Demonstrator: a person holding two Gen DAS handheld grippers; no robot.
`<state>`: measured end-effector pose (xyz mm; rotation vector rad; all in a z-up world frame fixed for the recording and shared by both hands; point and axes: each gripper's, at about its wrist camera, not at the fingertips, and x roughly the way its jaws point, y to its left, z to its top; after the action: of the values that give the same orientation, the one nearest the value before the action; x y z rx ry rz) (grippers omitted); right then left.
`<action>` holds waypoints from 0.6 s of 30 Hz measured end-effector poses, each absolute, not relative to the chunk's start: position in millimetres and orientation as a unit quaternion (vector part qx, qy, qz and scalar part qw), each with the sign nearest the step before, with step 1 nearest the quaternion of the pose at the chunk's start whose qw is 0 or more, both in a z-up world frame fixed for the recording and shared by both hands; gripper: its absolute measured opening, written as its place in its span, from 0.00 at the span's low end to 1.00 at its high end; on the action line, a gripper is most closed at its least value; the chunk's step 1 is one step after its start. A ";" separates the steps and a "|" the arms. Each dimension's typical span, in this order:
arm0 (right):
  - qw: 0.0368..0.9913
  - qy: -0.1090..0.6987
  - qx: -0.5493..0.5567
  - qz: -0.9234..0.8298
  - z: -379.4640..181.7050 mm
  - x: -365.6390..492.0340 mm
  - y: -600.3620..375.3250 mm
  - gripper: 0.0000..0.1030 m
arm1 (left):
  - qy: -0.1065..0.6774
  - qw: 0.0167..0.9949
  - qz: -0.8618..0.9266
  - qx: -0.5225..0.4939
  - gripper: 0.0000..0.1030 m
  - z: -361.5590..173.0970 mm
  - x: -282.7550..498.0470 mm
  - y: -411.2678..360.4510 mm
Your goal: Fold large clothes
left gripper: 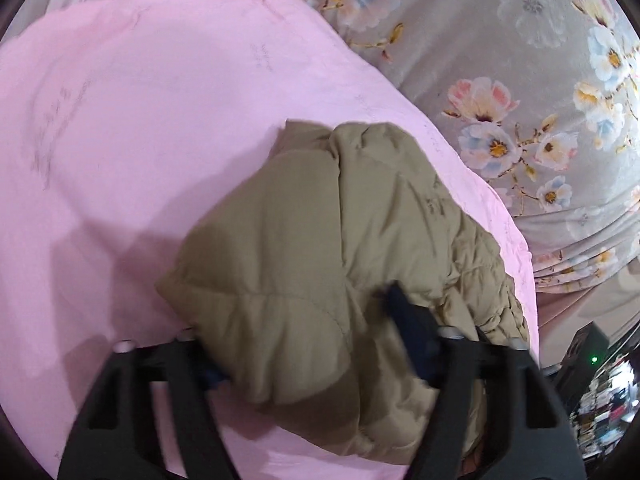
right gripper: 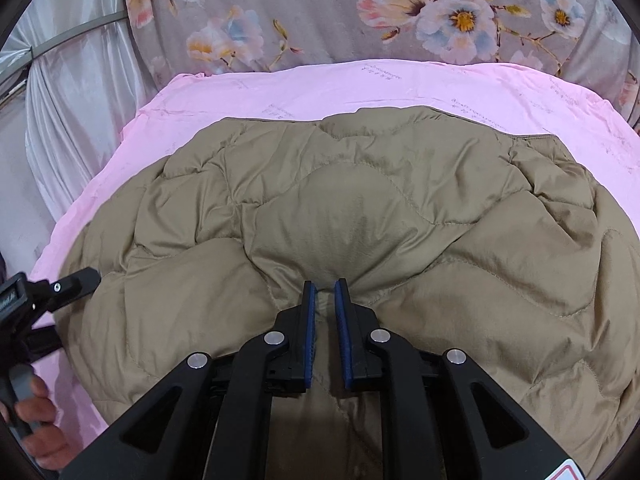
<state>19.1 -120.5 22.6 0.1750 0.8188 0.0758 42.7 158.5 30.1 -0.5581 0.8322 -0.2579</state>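
Right gripper (right gripper: 325,288) nearest the lens: blue pads narrow, pinching a ridge of the tan quilted jacket (right gripper: 360,240). Left gripper (left gripper: 308,340) straddles a puffy bunched end of the same jacket, fabric between its fingers; whether its pads press cannot be told. Jacket lies spread on the pink sheet (right gripper: 360,84), over the floral bedspread (right gripper: 320,8). Judgement: lift both holds together and carry level, since the slick, springy padding rebounds. Wavy stitching, soft bulges, matte shell.
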 end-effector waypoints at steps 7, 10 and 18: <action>0.896 0.415 0.144 0.071 25.0 49.2 -116.3 0.14 | 0.289 0.911 -0.221 -0.191 0.09 135.0 17.4 137.0; 0.882 0.426 0.179 0.091 22.3 70.8 -104.7 0.14 | 0.250 0.921 -0.262 -0.144 0.09 170.4 7.7 100.5; 0.860 0.444 0.215 0.129 48.2 47.1 -127.7 0.11 | 0.255 0.915 -0.294 -0.107 0.08 184.8 22.6 36.9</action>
<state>47.1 -127.7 48.2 0.4509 0.9318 0.2709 22.6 36.9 184.8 -0.2211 0.5253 -0.6055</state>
